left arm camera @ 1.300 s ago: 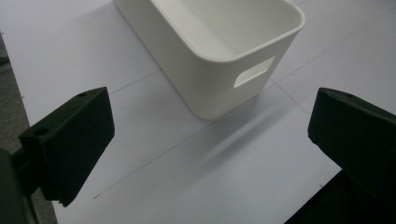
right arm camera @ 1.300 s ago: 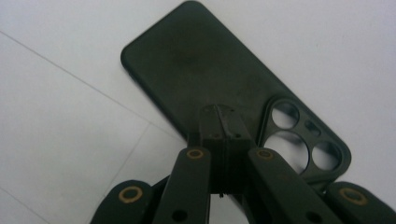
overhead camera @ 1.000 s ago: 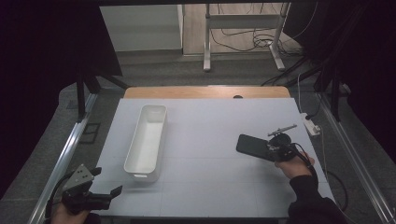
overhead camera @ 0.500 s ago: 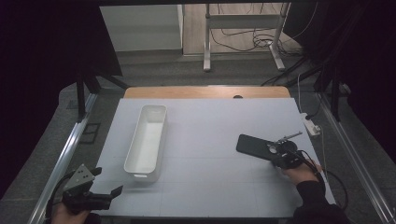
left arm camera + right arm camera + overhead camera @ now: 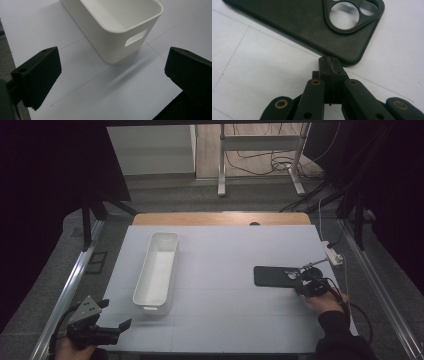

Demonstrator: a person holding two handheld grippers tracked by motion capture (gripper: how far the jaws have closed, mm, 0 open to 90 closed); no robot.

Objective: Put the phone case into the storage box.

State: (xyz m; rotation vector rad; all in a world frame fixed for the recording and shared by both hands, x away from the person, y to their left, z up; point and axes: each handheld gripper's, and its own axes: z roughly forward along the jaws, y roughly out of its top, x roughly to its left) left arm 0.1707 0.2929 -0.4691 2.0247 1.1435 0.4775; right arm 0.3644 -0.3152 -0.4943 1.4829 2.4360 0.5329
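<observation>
Nearest, at the front left corner of the bench [image 5: 220,320], left gripper [image 5: 116,332] with fingers [image 5: 37,75] spread wide and holding nothing, pointed at the near end of the white bin [image 5: 157,270]. Farther, on the right side, right gripper [image 5: 298,281] with fingers [image 5: 329,68] pressed fully together, empty, tips just at the edge of the black phone case [image 5: 272,276]. Lying flat, back side up, camera cutout toward the gripper.

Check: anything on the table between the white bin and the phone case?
Nothing: high view shows bare white table between the white bin and the phone case.
</observation>
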